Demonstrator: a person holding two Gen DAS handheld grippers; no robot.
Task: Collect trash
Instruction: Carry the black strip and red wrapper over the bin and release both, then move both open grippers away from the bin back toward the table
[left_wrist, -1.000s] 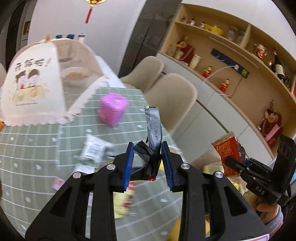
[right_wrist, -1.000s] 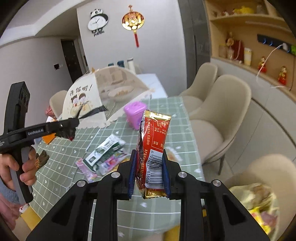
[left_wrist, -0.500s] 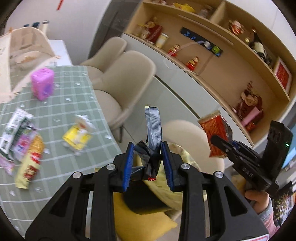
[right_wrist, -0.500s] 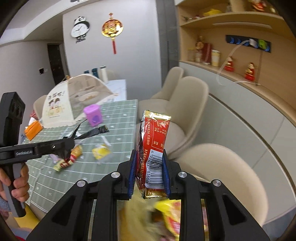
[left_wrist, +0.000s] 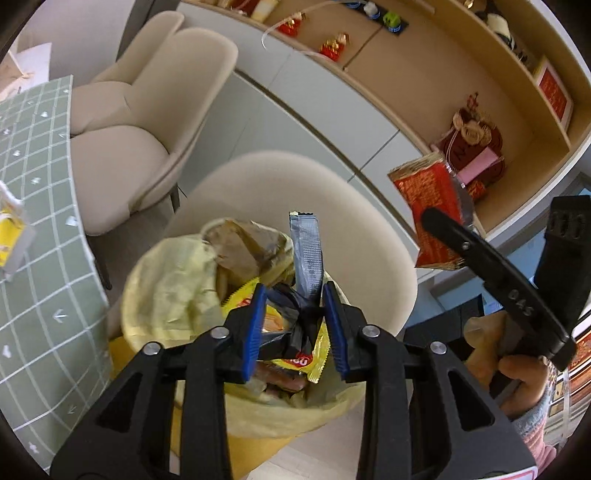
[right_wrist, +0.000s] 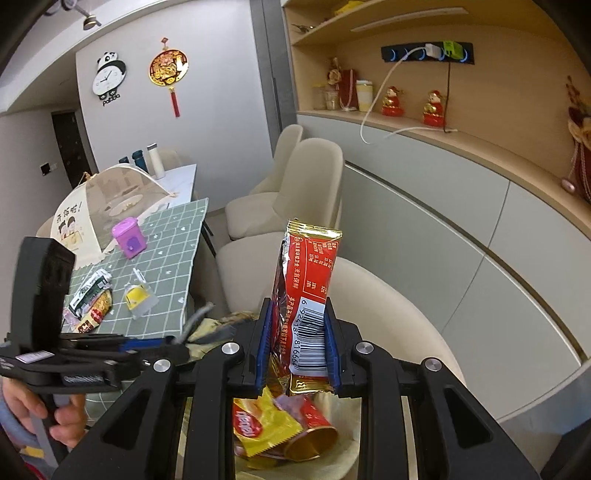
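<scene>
Both claws hang over a bin lined with a yellow bag (left_wrist: 173, 295), which stands just beside the near edge of the table (left_wrist: 44, 266), in front of a beige chair (left_wrist: 295, 206). Left claw (left_wrist: 295, 325): its jaws are opening, with a crumpled grey-and-black wrapper (left_wrist: 306, 266) between the blue pads. The wrapper's dark crushed end sits against the right pad, while a gap shows on the left pad's side. Its flat grey strip stands up above the bin's mouth.

Right claw (right_wrist: 297, 347) is clamped on a red and gold snack packet (right_wrist: 308, 273), the pads pressing on the barcode end; the packet stands upright above the bin. Below it inside the bag lie a yellow packet (right_wrist: 258, 428) and other wrappers.

On the green checked tablecloth more litter lies: a small yellow-and-white packet (right_wrist: 138, 297) near the table's near edge, and a bunch of wrappers (right_wrist: 90, 299) further in. A purple box (right_wrist: 130, 243) stands beside a mesh food cover (right_wrist: 96, 206) at the far end.
</scene>
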